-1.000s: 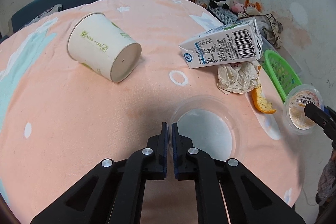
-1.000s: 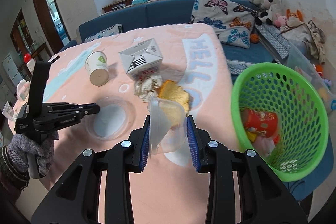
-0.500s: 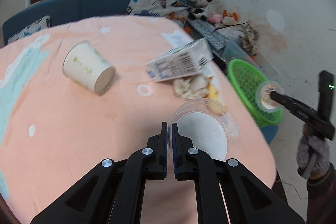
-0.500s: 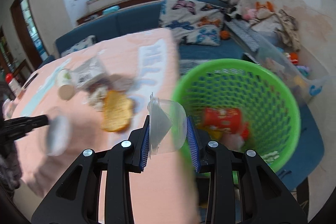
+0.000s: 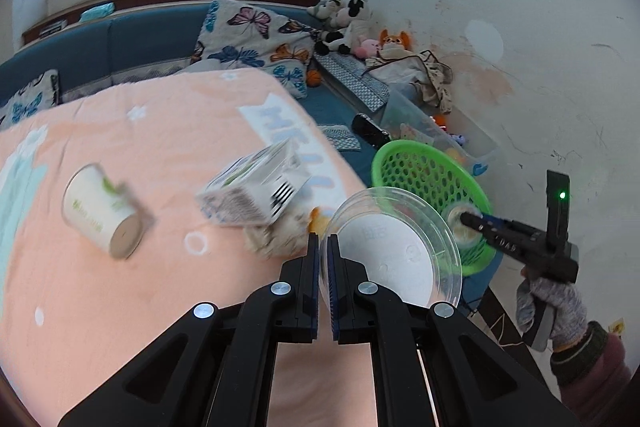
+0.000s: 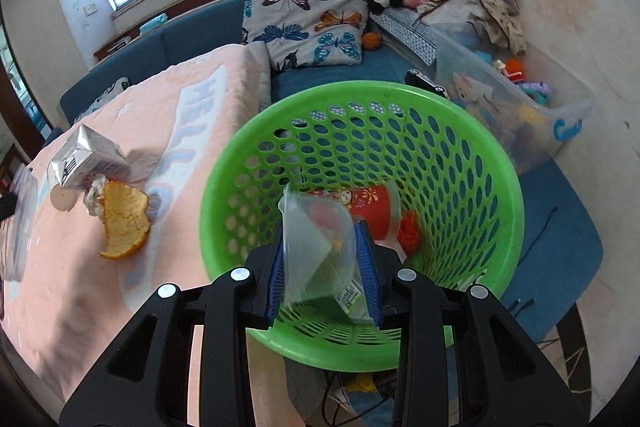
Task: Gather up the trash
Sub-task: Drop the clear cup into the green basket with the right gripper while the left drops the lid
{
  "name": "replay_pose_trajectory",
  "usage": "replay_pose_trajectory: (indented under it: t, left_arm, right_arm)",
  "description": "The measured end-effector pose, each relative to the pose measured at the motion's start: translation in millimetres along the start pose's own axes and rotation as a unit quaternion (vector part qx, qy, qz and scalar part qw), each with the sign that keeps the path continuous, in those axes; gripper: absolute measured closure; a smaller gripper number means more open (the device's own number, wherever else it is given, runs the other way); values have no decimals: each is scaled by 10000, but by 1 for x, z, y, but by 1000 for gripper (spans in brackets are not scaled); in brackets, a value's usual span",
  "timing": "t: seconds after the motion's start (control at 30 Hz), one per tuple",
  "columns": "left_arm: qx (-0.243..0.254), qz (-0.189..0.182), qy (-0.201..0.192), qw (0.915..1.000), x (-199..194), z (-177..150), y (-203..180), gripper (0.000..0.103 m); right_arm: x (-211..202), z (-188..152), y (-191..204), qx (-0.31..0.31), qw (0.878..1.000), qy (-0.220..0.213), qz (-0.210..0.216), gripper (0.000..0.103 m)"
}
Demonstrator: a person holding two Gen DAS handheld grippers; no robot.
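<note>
Over the mouth of a green basket (image 6: 360, 163), the right gripper (image 6: 324, 263) pinches a clear plastic cup (image 6: 316, 243) by its squashed sides, blue pads pressing on both sides of it. A paper label shows low on the cup, and the cup hangs inside the ring of the basket's rim, above a red cup (image 6: 372, 207) lying at the bottom with other scraps.

The step in hand looks like the drop. To do it well, the gripper should spread while the cup is above the open middle of the basket, not near the rim, so the light cup falls in rather than bouncing off the edge. A crushed cup may cling to one pad, so a wide opening seems wise.

Beside the basket, the left gripper (image 5: 323, 279) is pressed together on the edge of a clear plastic lid (image 5: 396, 255), held clear of the surface and tilted toward the basket. It should wait until the right gripper is clear, then take the same spot over the middle.

Further left, on a surface covered in peach cloth (image 5: 140, 131), which may be a bench or a bed, more trash lies: a milk carton (image 5: 256, 191), a crumpled tissue (image 5: 276, 239), an orange peel (image 6: 124, 223) and a paper cup (image 5: 104, 211) on its side.
</note>
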State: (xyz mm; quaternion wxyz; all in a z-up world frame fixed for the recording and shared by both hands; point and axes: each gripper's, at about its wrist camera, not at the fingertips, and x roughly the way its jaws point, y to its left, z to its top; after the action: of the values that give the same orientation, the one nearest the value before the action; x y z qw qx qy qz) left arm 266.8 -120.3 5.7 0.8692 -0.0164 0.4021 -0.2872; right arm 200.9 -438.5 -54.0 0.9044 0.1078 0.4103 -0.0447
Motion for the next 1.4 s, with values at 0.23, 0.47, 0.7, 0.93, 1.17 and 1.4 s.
replay_pose_trajectory:
  t: [0.23, 0.47, 0.7, 0.93, 1.17, 1.4]
  left_arm:
    - [233, -79, 46, 9997, 23, 26, -30, 99]
    - [449, -215, 224, 9985, 60, 40, -67, 99]
    - [591, -258, 500, 9967, 101, 41, -100, 99]
    - [686, -272, 731, 9946, 130, 35, -123, 99]
    - [689, -233, 848, 9937, 148, 28, -127, 98]
    - [680, -254, 904, 9933, 157, 23, -128, 93]
  right_arm:
    - [-7, -3, -15, 153, 9999, -63, 12, 65]
    - [-30, -12, -32, 193, 9996, -179, -68, 60]
    - [-51, -25, -48, 253, 9991, -285, -176, 51]
    - [-57, -34, -56, 319, 9989, -292, -185, 47]
    - [-59, -37, -55, 307, 9990, -299, -154, 45]
    - [-58, -38, -50, 233, 9993, -271, -130, 44]
